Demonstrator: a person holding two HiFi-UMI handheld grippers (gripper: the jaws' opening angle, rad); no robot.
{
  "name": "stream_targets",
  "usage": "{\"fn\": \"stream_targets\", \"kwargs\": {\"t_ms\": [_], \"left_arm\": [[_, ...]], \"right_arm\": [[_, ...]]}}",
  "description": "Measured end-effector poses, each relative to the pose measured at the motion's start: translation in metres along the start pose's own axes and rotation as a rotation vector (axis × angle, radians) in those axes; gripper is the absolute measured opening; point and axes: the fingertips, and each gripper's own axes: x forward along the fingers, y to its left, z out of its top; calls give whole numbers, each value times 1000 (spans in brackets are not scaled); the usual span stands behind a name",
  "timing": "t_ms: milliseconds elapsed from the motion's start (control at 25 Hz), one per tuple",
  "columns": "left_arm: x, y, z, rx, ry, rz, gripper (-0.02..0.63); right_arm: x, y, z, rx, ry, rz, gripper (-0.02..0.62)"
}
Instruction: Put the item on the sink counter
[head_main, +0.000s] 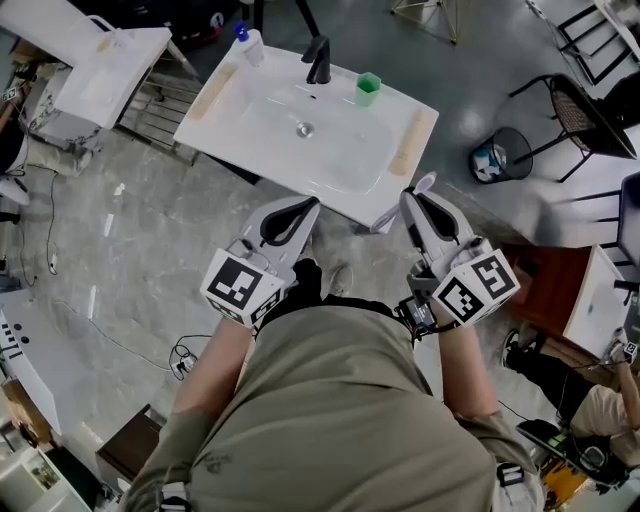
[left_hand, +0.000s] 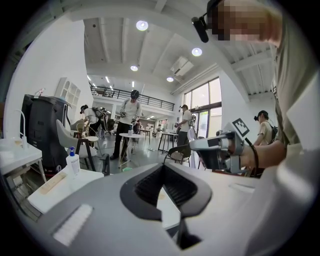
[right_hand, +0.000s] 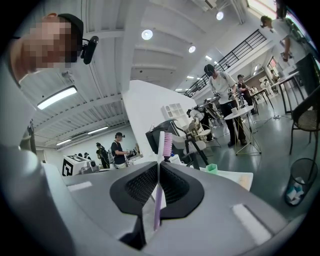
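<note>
We see the toothbrush (right_hand: 157, 200) clamped between the jaws of the right gripper (right_hand: 159, 172). Its lilac handle runs along the gap between the pads, and its head stands out past the jaw tips, with the pink bristles turned to the right side of the right gripper view. It is carried in the air, not yet on the sink bench (head_main: 400, 100), and from the head view it hangs just short of the bench's near edge.

The left gripper (head_main: 300, 207) is held beside the right one in front of the person's body. Its jaws meet at the tips and we find nothing between them.

On the white sink bench ahead, a black faucet (head_main: 318, 60) stands behind the basin (head_main: 310, 135), with a green cup (head_main: 367, 88) just to the faucet's right. A soap bottle (head_main: 248, 45) with a blue pump sits at the far left corner. A pale wooden strip (head_main: 215, 90) lies along the left side of the basin and another wooden strip (head_main: 412, 142) along the right.

On the grey floor to the right of the bench stands a dark waste bin (head_main: 497, 155). In both gripper views we see other people standing among tables and chairs farther back in the hall.
</note>
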Motion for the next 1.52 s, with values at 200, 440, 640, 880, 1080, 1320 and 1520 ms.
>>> {"fn": "stream_targets", "kwargs": {"t_ms": [200,440,640,880,1080,1320,1520], "left_arm": [[5,10,-4,-8,8,-4,5],[9,25,0,-9,9,-11,5],[21,51,-2,-21,13,-22,5],[34,73,2,-23,15,-44,5],[44,94,3,-33,20,-62,5],[55,118,6,-37,21,-84,5],[62,141,5,-46,29,-99,5]], "right_arm": [[10,-5,1,2,1,-6,25],[23,-6,2,8,4,-12,25],[49,-15,3,14,11,-20,25],[71,-23,7,16,15,-37,25],[93,-30,9,22,21,-53,25],[117,-38,11,25,31,-72,25],[139,-43,12,30,38,-88,25]]}}
